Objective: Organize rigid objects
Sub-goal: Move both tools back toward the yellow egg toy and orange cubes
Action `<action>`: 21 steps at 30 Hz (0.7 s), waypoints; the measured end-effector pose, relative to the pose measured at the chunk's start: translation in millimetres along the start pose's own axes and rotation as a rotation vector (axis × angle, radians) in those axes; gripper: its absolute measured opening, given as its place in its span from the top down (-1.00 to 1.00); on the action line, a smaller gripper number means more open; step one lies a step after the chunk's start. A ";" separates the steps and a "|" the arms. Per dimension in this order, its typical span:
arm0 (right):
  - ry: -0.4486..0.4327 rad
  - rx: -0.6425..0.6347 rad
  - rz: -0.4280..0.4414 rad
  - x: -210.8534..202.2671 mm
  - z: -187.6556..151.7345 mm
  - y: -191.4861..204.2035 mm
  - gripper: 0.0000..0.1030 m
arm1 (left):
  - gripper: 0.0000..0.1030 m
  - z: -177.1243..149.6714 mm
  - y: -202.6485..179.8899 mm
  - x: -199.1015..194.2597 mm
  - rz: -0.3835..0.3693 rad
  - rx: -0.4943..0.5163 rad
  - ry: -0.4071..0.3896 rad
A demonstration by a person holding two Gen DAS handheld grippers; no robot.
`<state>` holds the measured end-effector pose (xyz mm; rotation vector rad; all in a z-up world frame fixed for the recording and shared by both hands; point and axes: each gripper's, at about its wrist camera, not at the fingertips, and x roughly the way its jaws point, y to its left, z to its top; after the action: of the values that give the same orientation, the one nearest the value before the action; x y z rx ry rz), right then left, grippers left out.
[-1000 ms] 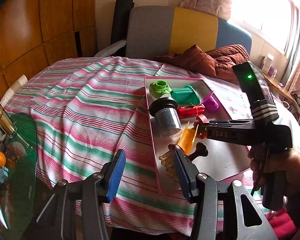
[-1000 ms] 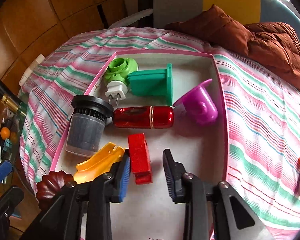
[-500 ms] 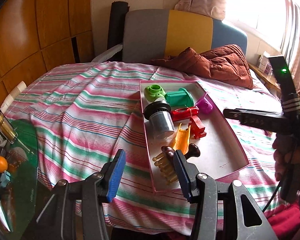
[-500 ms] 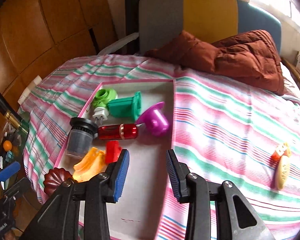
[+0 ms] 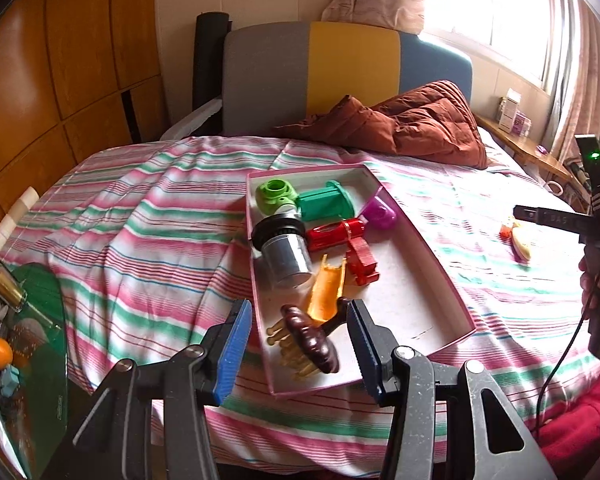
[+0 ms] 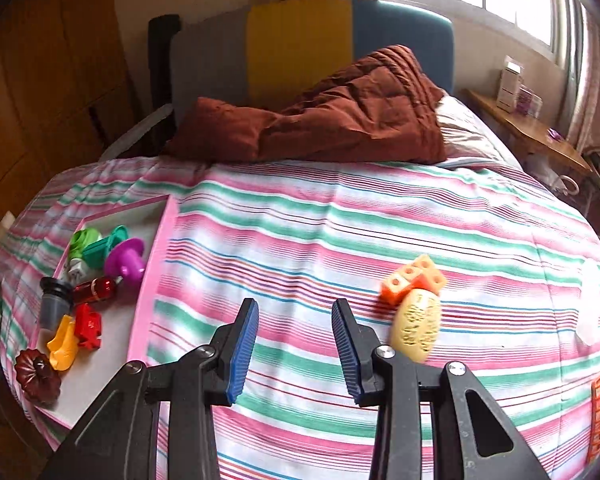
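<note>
R gripper (image 6: 295, 340) swung off tray (image 6: 153, 280), jaws apart, empty, over bedspread (image 6: 380, 220)

Count of items on bed: one tray, ten loose objects.

Pink tray (image 5: 452, 280) holds eight objects (image 5: 288, 252); two objects (image 6: 414, 304) lie on the striped sheet; two grippers, the left gripper (image 5: 298, 348) and the right gripper (image 6: 294, 342).

We see a tray (image 5: 428, 264) lying on the bed (image 5: 140, 240), toys inside it along its left half. To its right, two loose toys (image 6: 414, 304) lie touching on the sheet. Behind them lies a quilt (image 6: 340, 120).
</note>
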<state>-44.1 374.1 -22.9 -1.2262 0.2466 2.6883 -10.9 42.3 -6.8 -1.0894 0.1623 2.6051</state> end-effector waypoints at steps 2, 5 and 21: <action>-0.008 0.049 -0.033 -3.1 -1.4 -24.9 0.27 | 0.02 1.4 -5.3 0.7 -0.006 0.012 0.000; -0.014 0.132 -0.085 -3.8 -5.0 -60.5 0.27 | 0.02 3.6 -13.8 1.7 -0.014 0.031 0.000; 0.031 0.613 -0.100 0.0 -38.5 -165.0 0.27 | -0.09 35.7 -96.7 14.4 -0.142 0.172 -0.002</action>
<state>21.5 525.7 -60.6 -1.0435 0.9045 2.2429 -12.9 145.0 9.7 -1.0010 0.2913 2.4168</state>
